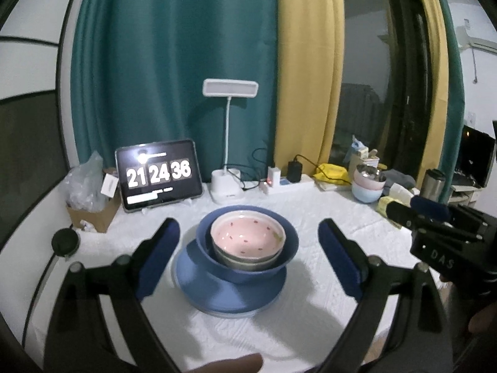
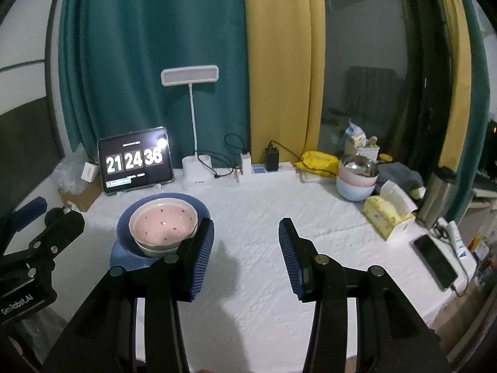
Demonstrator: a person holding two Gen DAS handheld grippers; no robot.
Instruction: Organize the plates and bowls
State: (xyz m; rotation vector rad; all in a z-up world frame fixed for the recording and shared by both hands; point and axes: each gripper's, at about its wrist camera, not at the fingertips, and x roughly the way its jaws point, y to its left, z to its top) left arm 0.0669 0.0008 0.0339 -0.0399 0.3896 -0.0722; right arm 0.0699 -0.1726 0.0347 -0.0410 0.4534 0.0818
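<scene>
so the stack of bowls (image 1: 248, 242) is sitting at 12 o'clock dead ahead of the left gripper (image 1: 248, 248), fingers gaping wide and empty, while the right gripper (image 2: 247, 258), half-open and empty, is seeing it off at 10 o'clock on the bench (image 2: 310, 217).

A pink bowl (image 1: 247, 233) with small red specks sits in a pale cream bowl (image 1: 248, 259), inside a dark blue bowl (image 1: 214, 248), on a blue plate (image 1: 230, 295). The table cover (image 2: 264, 211) is white and quilted. Behind hang a teal curtain (image 1: 174, 62) and a mustard yellow curtain (image 1: 307, 62). The lamp (image 1: 230, 88) is white. Gripper pads (image 2: 202, 258) are blue with fine ribbing, on black arms.
</scene>
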